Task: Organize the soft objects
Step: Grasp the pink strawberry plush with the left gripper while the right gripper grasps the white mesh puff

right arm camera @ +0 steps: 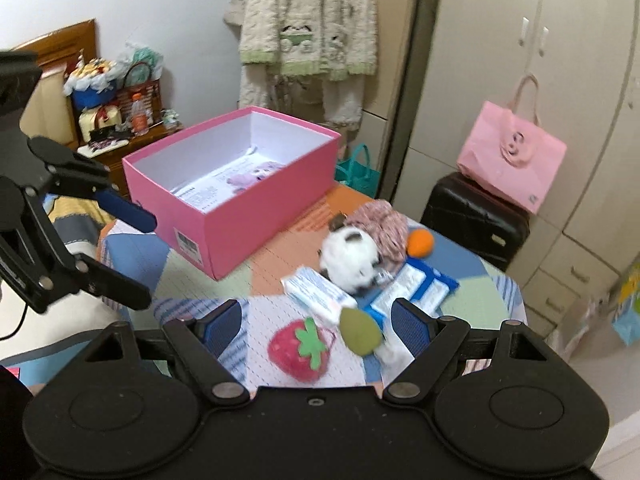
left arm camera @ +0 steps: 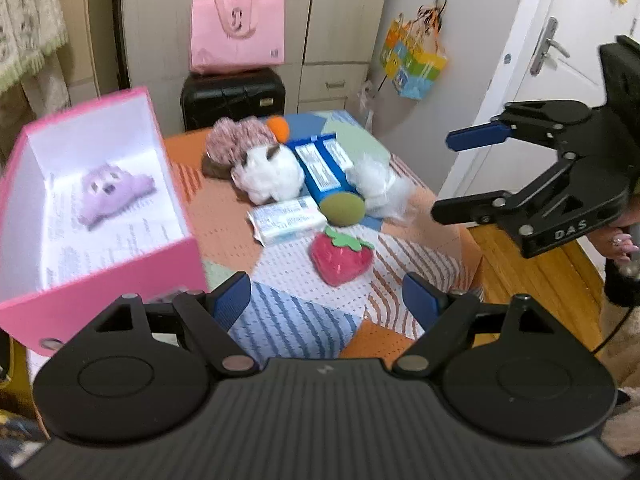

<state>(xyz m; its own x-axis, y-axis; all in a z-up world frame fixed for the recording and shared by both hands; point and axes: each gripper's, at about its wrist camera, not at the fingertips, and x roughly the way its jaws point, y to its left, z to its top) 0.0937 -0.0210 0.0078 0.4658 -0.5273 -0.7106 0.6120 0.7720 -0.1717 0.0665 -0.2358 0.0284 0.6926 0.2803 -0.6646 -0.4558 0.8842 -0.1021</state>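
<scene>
While both grippers' fingers stand wide and empty, the strawberry plush [right arm camera: 300, 350] lies low centre, directly ahead of the right gripper [right arm camera: 318, 326], the nearer one.

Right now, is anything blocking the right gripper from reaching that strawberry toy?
Nothing visible does. The strawberry toy lies on bare cloth just ahead of the open right gripper; the green ball sits beside it.

The box [right arm camera: 256, 216] is bright pink outside and white within, holding a pale lilac plush [left arm camera: 110, 194]. A red strawberry [left arm camera: 340, 258] with a green leaf cap lies on the table cloth [left arm camera: 288, 320], a patchwork of orange, blue stripes and pale green. The gripper pads [left arm camera: 232, 300] are dark blue on black arms
</scene>
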